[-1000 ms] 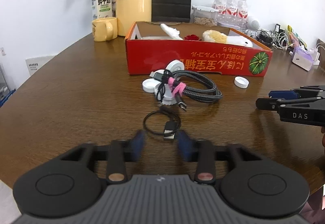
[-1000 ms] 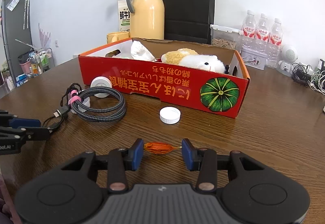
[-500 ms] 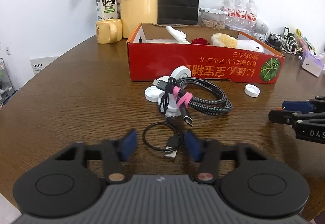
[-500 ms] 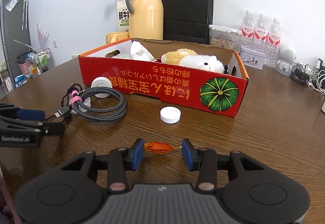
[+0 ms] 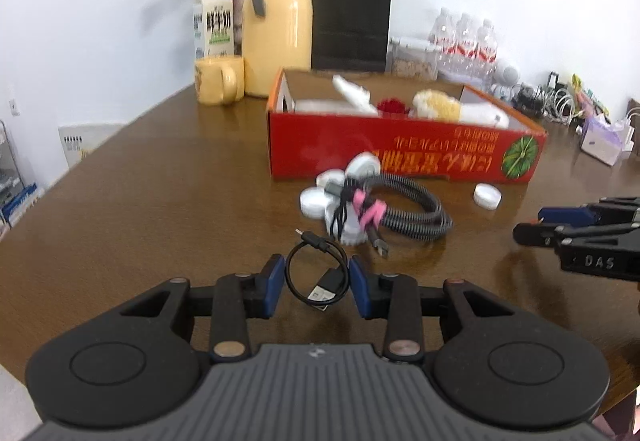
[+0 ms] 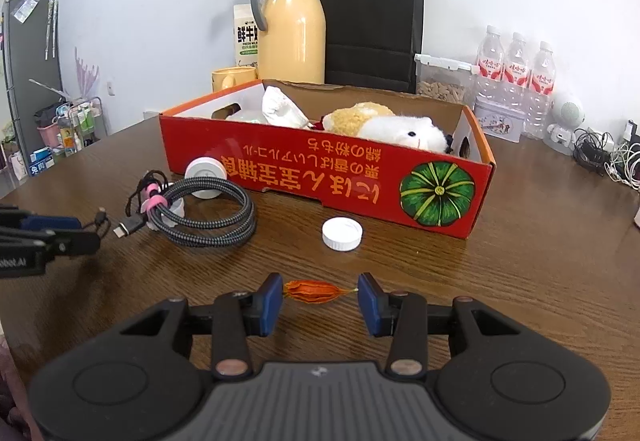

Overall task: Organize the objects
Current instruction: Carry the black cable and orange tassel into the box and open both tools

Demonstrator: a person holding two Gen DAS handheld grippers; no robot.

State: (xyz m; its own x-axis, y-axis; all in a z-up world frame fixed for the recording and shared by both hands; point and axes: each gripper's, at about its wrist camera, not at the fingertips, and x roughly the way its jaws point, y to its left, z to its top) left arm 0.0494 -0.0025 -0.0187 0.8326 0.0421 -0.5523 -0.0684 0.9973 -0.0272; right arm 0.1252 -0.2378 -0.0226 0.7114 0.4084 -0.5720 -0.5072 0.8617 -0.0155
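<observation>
Left tool [image 5: 316,287] just been closing, blue pads now against both sides of small black cable loop [image 5: 316,273], loop raised a little above desk [image 5: 160,181]. Right tool [image 6: 320,295] part open, pads either side of orange dried pod [image 6: 314,291] lying on desk, contact unclear. Red box [image 6: 320,181] beyond, white cap [image 6: 342,234] in front of it.
</observation>
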